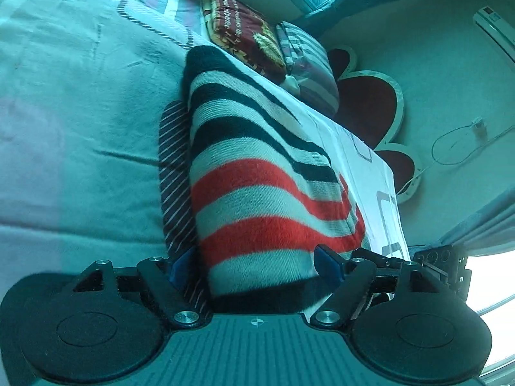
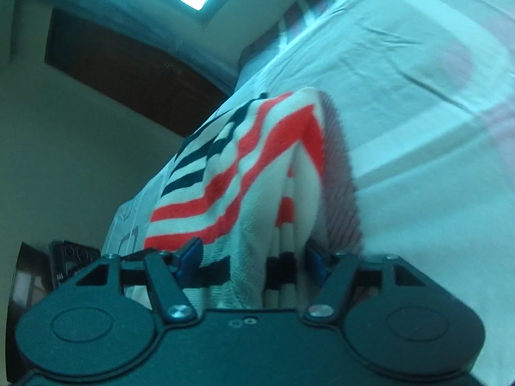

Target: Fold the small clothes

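since the soft, floppy red, black and white striped knit garment (image 1: 257, 173) sags on the pale bedsheet (image 1: 80, 96), grip bunched hems; left gripper (image 1: 254, 267) and right gripper (image 2: 251, 257) straddle its near edge, grip unclear.

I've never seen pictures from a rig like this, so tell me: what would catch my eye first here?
The striped knit garment, banded in navy, white and bright red, lies on the pale bedsheet and fills the middle of both views. It runs between the blue-tipped fingers of the left gripper and of the right gripper. Behind it, at the head of the bed, sit a dark red printed cushion and a heart-patterned headboard.
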Demonstrator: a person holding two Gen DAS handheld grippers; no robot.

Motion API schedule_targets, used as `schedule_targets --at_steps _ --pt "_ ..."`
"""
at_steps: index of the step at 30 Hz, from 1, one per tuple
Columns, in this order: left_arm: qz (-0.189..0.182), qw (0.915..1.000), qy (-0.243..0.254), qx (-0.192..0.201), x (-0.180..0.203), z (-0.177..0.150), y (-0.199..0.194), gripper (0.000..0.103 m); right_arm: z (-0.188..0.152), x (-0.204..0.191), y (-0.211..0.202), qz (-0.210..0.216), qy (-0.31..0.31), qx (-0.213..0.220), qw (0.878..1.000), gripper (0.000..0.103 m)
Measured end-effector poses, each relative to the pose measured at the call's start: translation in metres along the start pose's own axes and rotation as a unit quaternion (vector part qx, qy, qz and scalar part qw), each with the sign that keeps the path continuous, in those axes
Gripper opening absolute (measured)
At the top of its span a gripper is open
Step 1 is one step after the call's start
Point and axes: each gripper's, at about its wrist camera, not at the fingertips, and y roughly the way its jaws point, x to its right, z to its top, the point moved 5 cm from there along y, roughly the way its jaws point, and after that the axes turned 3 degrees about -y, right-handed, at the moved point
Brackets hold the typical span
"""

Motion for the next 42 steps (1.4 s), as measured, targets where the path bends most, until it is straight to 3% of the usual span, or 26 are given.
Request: schedule_targets --at_steps 3,6,8,9,10,13,16,21,26,32,37,42 --pt "0.004 0.9999 0.011 0.001 0.003 0.004 0.004 0.076 0.003 -0.004 0.005 0.003 -0.007 0.001 1.000 0.067" --pt "0.008 0.9997 0.022 -0.002 0.005 0.004 0.004 0.074 0.001 0.004 -0.002 0.004 -0.002 -0.001 1.000 0.051" --pt "0.013 0.9996 0.025 0.003 0.008 0.005 0.007 0.074 0.002 0.008 -0.002 0.001 0.008 0.003 1.000 0.050" --pt "0.025 0.9991 0.033 0.006 0.011 0.007 0.008 0.074 0.003 0.006 0.001 -0.009 0.006 0.004 1.000 0.050" --pt "0.046 0.9977 0.049 0.013 0.017 0.008 0.010 0.065 0.004 0.003 0.004 -0.023 0.000 0.005 1.000 0.050" --pt "0.099 0.9863 0.127 0.034 0.039 0.003 0.011 0.056 0.003 -0.013 0.006 -0.074 -0.041 0.008 0.996 0.043" --pt "0.113 0.9812 0.152 0.039 0.048 0.000 0.006 0.051 -0.003 -0.032 0.006 -0.119 -0.095 0.015 0.988 0.039" --pt "0.109 0.9768 0.179 0.045 0.065 0.001 -0.014 0.046 -0.007 -0.058 -0.009 -0.123 -0.116 0.040 0.985 0.035" --pt "0.090 0.9751 0.196 0.051 0.081 0.006 -0.049 0.046 -0.017 -0.100 -0.027 -0.135 -0.148 0.053 0.978 0.034" --pt "0.080 0.9721 0.212 0.059 0.083 -0.001 -0.119 0.046 -0.037 -0.161 -0.029 -0.135 -0.165 0.071 0.974 0.034" --pt "0.091 0.9708 0.212 0.067 0.057 -0.010 -0.189 0.046 -0.071 -0.214 -0.005 -0.118 -0.171 0.071 0.976 0.034" --pt "0.115 0.9734 0.186 0.068 0.007 -0.023 -0.245 0.046 -0.106 -0.253 0.036 -0.098 -0.165 0.052 0.980 0.034"
